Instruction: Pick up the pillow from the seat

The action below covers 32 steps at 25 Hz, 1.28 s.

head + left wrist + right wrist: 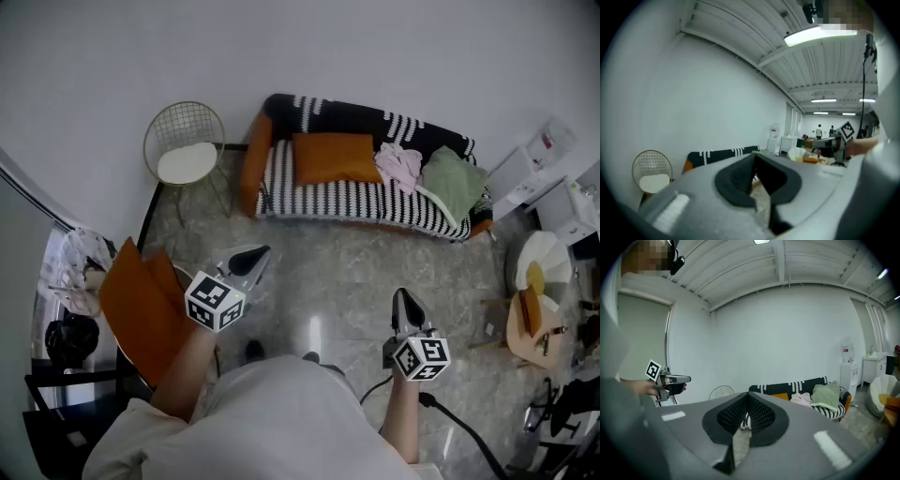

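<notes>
Left gripper (253, 255) and right gripper (406, 300): jaws pressed together, nothing between them.
Both have smooth grey shells and black ribbed pads, and they hang over a glossy marbled floor (319, 272), well apart from the sofa (356, 199). The pillow (336, 157) is orange, rectangular and smooth. It lies on the seat of this black-and-white striped sofa, just beside a crumpled pink cloth (398, 164).
</notes>
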{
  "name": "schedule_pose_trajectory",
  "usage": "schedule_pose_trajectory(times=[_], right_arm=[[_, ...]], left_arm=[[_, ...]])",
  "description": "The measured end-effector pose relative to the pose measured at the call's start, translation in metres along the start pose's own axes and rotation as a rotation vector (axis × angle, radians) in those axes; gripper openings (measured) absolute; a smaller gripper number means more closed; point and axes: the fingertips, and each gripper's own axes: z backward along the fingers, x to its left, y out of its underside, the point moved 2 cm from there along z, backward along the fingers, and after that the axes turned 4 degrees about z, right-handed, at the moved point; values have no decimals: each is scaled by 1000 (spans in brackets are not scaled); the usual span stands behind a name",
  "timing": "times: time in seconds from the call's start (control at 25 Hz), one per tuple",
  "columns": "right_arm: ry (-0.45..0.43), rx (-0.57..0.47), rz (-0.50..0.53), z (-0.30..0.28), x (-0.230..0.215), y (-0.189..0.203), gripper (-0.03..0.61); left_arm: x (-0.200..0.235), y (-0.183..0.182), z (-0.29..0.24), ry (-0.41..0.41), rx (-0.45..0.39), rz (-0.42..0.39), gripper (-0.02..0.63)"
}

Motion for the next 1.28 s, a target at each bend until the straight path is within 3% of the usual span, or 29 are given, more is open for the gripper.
schedule_pose_trajectory(times=[0.72,1.28], right_arm=[[-28,3,7,10,-9,1,5],[-72,6,4,37,-54,8,6]], left_arm=[[-18,6,-4,-15,15,-9,-2],[-67,21,-20,-68,18,4,-2]])
